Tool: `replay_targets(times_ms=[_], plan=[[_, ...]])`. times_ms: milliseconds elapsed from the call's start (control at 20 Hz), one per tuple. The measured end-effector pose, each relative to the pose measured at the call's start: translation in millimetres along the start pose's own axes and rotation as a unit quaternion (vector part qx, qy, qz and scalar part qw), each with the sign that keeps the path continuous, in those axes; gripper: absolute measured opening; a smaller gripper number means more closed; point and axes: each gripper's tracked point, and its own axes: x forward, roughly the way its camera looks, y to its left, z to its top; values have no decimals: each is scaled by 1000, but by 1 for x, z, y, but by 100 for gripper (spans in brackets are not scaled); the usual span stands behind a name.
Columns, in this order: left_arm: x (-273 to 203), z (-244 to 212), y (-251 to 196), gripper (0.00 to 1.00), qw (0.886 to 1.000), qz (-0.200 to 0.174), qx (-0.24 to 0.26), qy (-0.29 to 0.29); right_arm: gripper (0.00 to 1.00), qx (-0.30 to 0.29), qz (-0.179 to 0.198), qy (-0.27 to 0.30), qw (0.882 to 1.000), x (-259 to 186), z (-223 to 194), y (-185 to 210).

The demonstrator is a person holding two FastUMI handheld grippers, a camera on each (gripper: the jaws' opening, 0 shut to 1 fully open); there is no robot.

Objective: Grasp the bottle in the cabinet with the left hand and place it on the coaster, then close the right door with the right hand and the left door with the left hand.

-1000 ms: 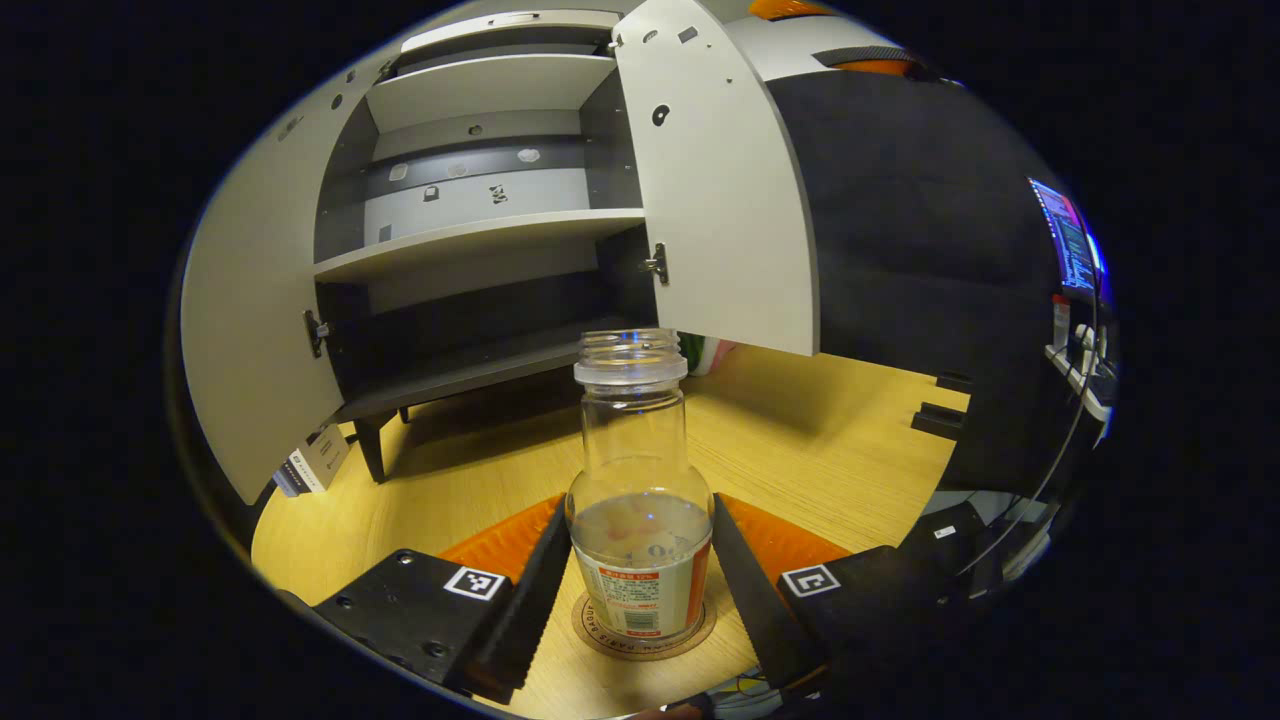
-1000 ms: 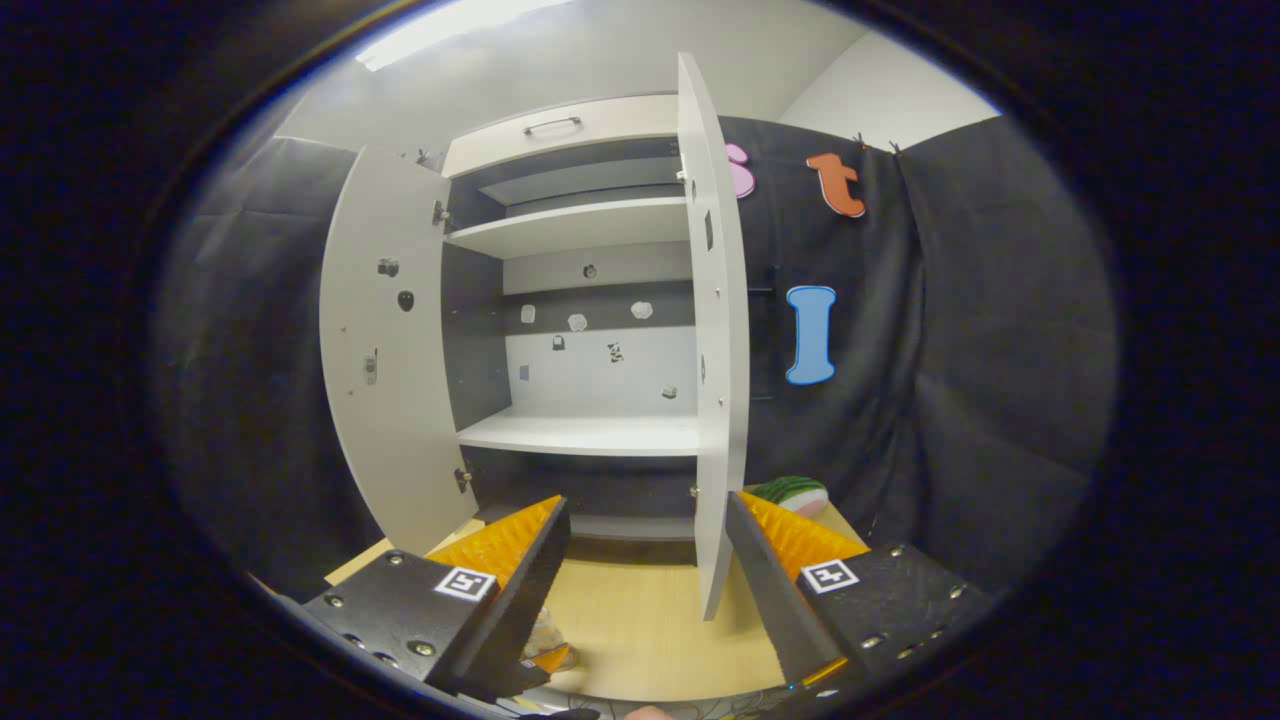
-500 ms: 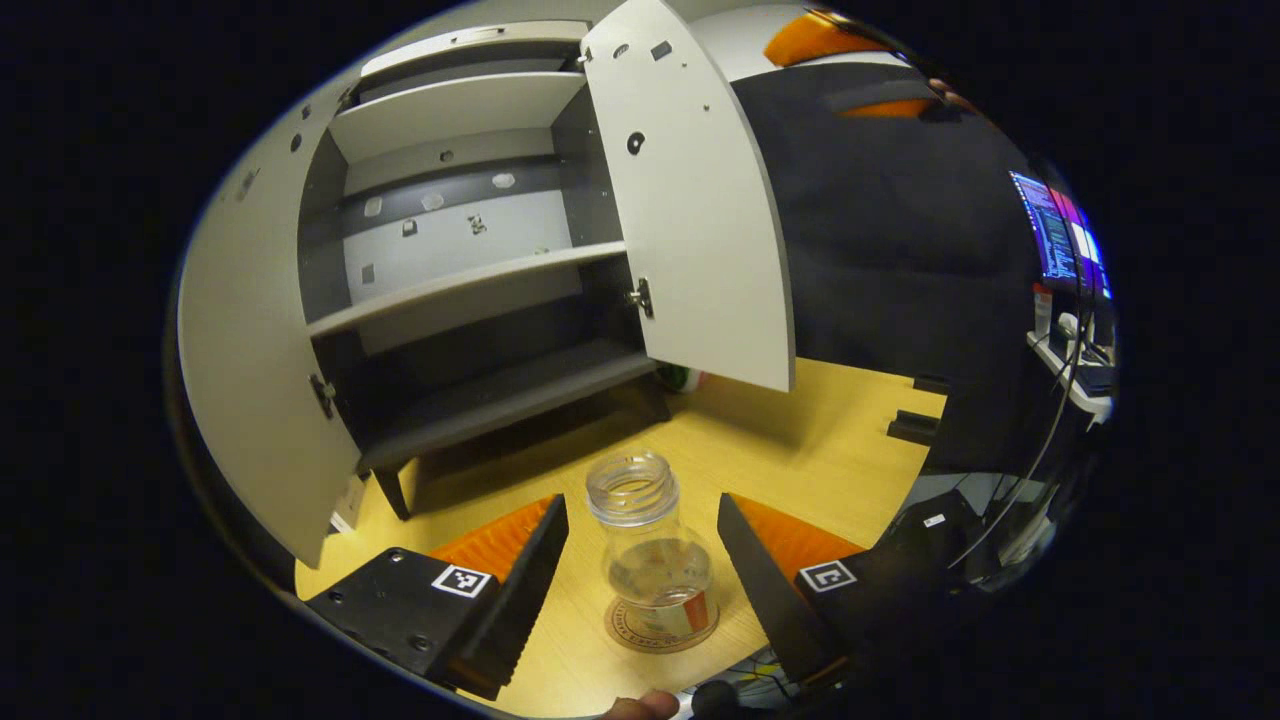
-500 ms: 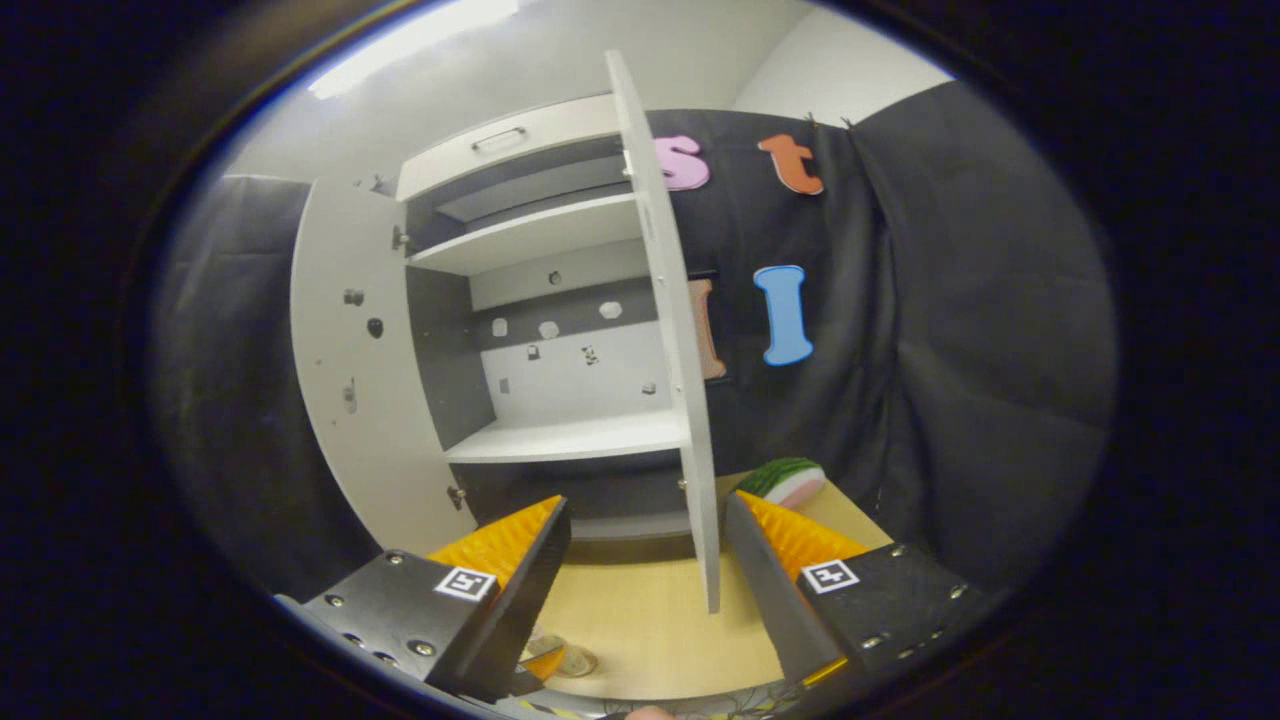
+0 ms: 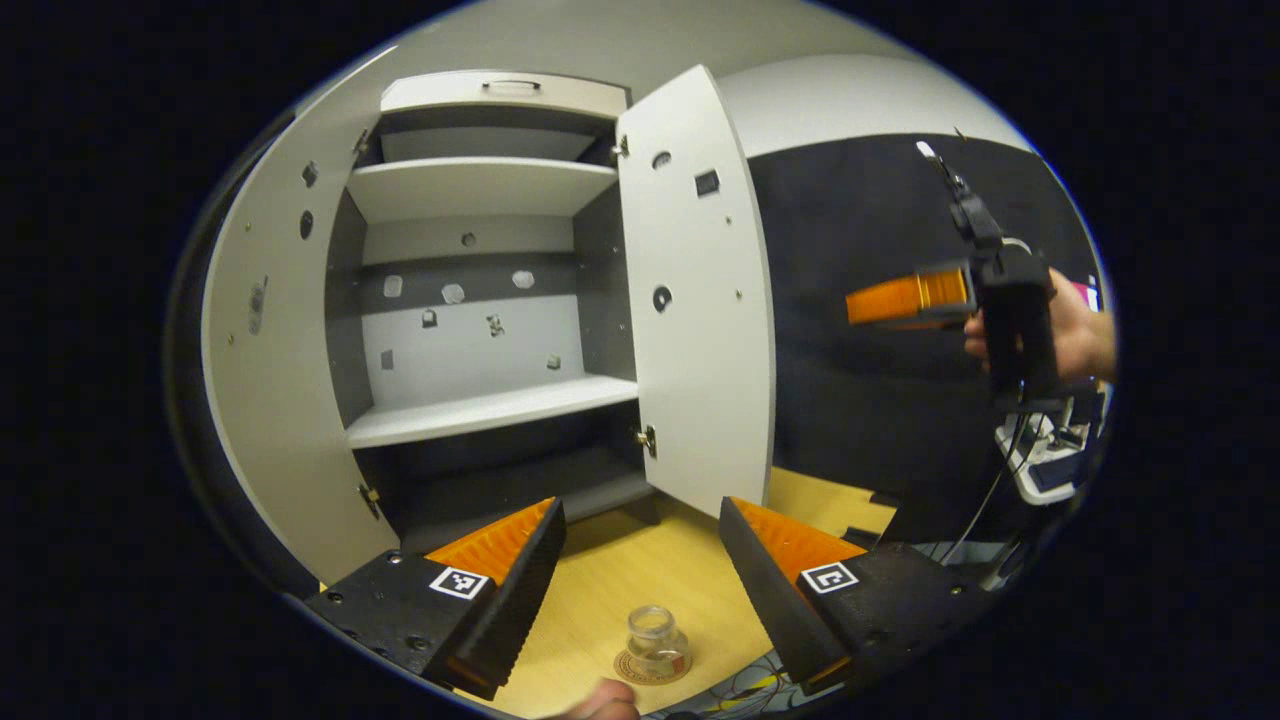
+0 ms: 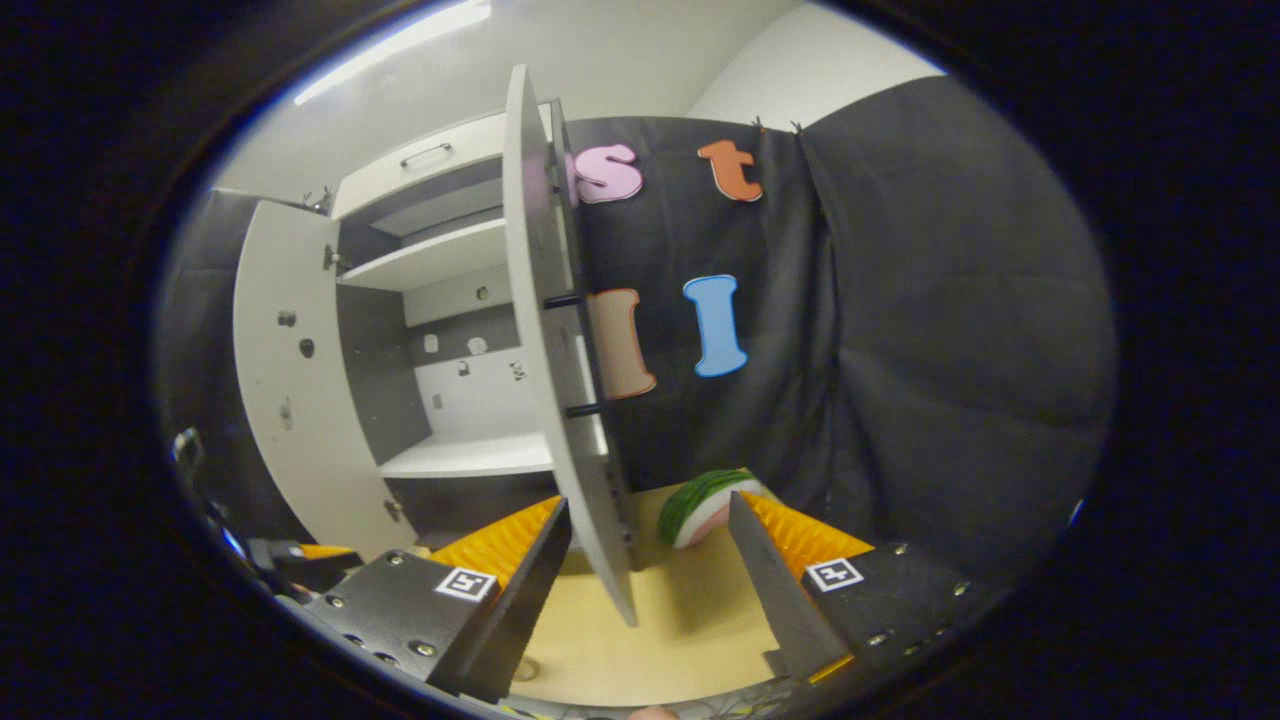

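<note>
Fingers of the left gripper [image 5: 640, 590] are spread wide and hold nothing; the right gripper [image 6: 650, 590] likewise has its fingers parted and empty, with the edge of the right door standing between them farther off.

Largest in both views is the tall white cabinet with grey inner walls and white shelves [image 5: 480, 400], standing at the far edge of the light wooden surface [image 5: 640, 570]. Its shelves carry nothing that can be made out. The left door [image 5: 270, 380] is swung fully open. The right door [image 5: 700, 300] is open too — in the right gripper view it shows edge-on [image 6: 560, 400], with a dark bar handle on its outer face.

In the left gripper view the right gripper [image 5: 905, 300] appears at mid-height to the right of the right door, apart from it, held by a hand [image 5: 1075, 335] with a cable hanging below.

A green-and-pink watermelon-slice toy [image 6: 705, 505] lies at the far edge of the surface, beside the cabinet's right side.

Near the front edge stands the small clear glass bottle, uncapped [image 5: 655, 640], upright on the round brown coaster [image 5: 640, 672] — below and between the left gripper's fingers, touched by neither.
</note>
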Motion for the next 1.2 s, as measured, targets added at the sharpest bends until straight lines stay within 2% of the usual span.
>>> replay_targets(times_ms=[250,350,450,550,600,750,1000,1050,1100,1200], plan=[[-20,72,34,98,998,22,-19,-47,97,-33,-67,-16,997,40,26,-59],[-30,92,54,100,997,35,-19,-61,97,-35,-72,-11,997,59,34,-66],[-39,105,72,98,996,47,-27,-73,97,-29,-75,-4,997,80,42,-69],[-45,105,83,100,995,42,-32,-79,97,-46,-82,-4,996,95,51,-68],[-49,101,90,98,996,43,-26,-77,97,-59,-80,-14,995,101,60,-63],[-60,90,105,99,996,48,-21,-68,97,-85,-46,-32,995,120,79,-34],[-75,83,126,97,994,53,-68,-67,97,-90,21,-49,994,138,91,18],[-78,81,126,97,993,48,-78,-71,86,-85,33,-35,995,136,87,22],[-81,78,131,96,992,47,-90,-71,82,-73,40,-25,996,135,85,25],[-88,68,140,96,991,54,-108,-63,85,-64,51,-20,996,136,83,33]])
